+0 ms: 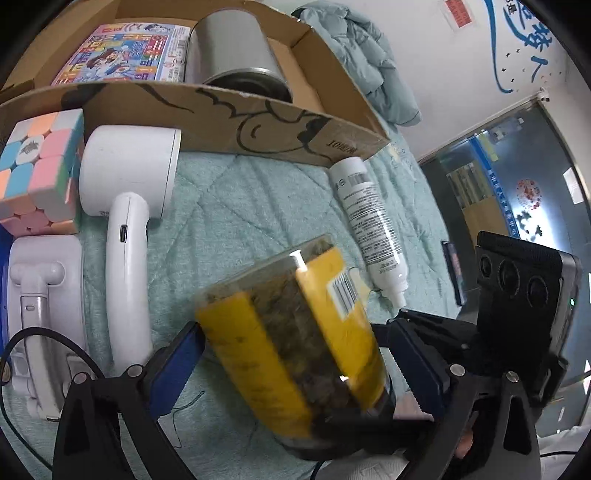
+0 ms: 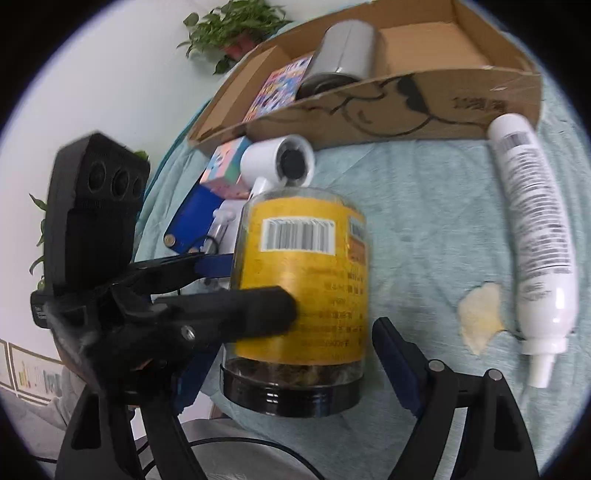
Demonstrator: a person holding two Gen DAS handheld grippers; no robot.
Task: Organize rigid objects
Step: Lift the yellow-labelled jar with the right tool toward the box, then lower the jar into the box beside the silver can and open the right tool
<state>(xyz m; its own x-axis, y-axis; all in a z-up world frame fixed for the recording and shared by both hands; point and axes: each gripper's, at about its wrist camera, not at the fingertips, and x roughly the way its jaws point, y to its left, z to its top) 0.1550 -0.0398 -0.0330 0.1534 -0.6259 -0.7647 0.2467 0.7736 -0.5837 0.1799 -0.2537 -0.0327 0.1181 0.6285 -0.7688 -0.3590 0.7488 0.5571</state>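
Observation:
A clear jar with a yellow label and black lid [image 1: 295, 343] lies tilted between the blue pads of my left gripper [image 1: 295, 354], which is shut on it. In the right wrist view the same jar [image 2: 299, 295] hangs lid-down, held from the left by the left gripper. My right gripper [image 2: 291, 362] stands open around the jar's lid end, pads apart from it. The cardboard box [image 1: 207, 110] behind holds a grey can [image 1: 236, 48] and a colourful flat box [image 1: 122, 51].
On the teal quilt lie a white spray bottle [image 1: 373, 225], a white handheld device [image 1: 125, 206], a pastel puzzle cube [image 1: 37, 170] and a white iron-like appliance [image 1: 40, 325]. A yellowish stain [image 2: 480, 317] marks the quilt. A potted plant [image 2: 229, 29] stands behind the box.

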